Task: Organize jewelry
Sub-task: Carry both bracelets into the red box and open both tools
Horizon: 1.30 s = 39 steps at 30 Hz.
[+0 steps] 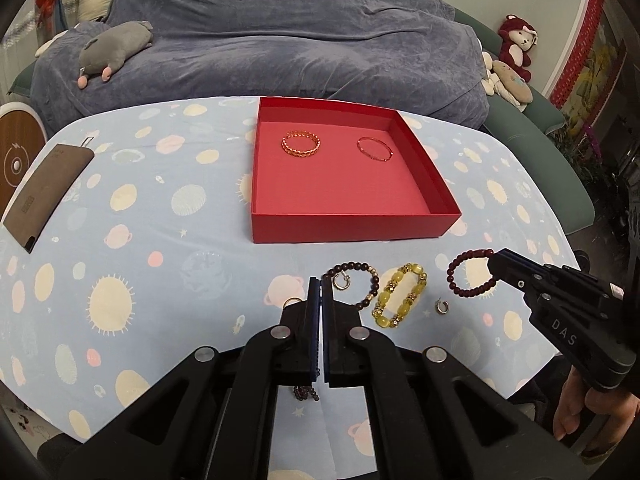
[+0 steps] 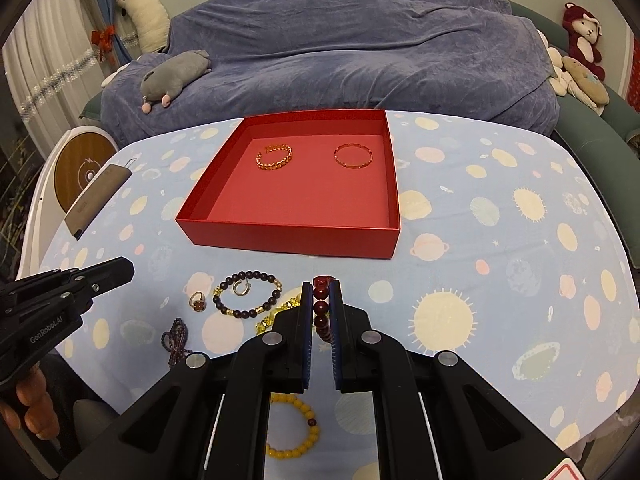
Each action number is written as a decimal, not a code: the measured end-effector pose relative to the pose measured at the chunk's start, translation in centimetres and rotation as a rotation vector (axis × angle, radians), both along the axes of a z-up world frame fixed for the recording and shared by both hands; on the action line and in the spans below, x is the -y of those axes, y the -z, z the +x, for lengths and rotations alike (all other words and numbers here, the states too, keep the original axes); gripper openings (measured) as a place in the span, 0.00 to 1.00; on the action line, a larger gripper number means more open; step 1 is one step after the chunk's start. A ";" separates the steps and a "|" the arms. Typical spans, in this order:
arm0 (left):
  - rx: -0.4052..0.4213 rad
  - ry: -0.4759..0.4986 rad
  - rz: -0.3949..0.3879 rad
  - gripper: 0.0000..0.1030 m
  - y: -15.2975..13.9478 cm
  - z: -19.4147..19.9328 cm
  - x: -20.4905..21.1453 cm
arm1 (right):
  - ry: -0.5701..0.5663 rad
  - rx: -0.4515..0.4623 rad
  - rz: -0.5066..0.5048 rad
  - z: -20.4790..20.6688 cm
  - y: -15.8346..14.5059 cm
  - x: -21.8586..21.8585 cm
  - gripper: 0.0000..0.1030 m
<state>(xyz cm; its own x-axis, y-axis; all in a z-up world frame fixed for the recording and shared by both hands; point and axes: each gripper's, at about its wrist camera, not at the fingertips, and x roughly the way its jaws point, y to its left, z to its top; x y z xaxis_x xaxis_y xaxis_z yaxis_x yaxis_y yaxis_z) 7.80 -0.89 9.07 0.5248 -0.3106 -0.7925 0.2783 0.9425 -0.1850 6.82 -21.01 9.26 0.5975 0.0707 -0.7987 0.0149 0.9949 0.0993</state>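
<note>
From my seat the tablecloth (image 1: 160,208) is pale blue, dotted with cream suns, pink and cream planets and tiny stars. The box (image 1: 352,226) near the table's far edge is bright red outside, softer pinkish red on its floor. Inside sit a gold chain-pattern bangle (image 1: 301,143) and a thin reddish-gold bangle (image 1: 375,149). Toward the near edge: a dark brown bead bracelet (image 1: 357,286) with gold spacers, a chunky yellow bead bracelet (image 1: 400,295) with gold bits, and a deep red bead bracelet (image 1: 470,276). Both grippers are black with blue pads (image 2: 307,332). The couch cover (image 1: 300,40) behind is dusty blue-grey.
</note>
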 end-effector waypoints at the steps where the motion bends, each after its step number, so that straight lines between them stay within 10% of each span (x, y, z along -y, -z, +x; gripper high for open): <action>1: -0.013 -0.009 -0.006 0.11 0.6 0.0 -0.3 | 0.002 -0.007 0.004 -0.1 0.3 0.0 0.07; 3: -0.038 -0.046 -0.001 0.34 2.0 -0.4 -0.8 | 0.005 -0.024 0.012 -0.5 1.0 0.0 0.07; 7: -0.091 -0.078 0.017 0.40 5.3 -1.1 -1.1 | 0.003 -0.056 0.021 -1.1 2.3 -0.2 0.07; 14: -0.143 -0.084 0.051 0.39 8.8 -1.5 -0.8 | 0.004 -0.080 0.034 -1.5 3.4 -0.4 0.07; 20: -0.149 -0.052 0.053 0.17 9.1 -1.3 -0.6 | 0.000 -0.085 0.037 -1.4 3.6 -0.6 0.07; 39: -0.005 0.032 -0.065 0.06 -2.2 5.1 1.1 | -0.052 0.028 0.067 5.5 -2.5 -0.2 0.07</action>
<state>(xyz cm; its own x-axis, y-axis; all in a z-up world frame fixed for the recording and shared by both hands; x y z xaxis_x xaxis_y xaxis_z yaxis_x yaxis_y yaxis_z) 12.90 -1.97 11.32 0.5094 -0.3782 -0.7730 0.3073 0.9190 -0.2471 12.29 -20.80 11.76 0.6134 0.1550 -0.7744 -0.0402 0.9854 0.1653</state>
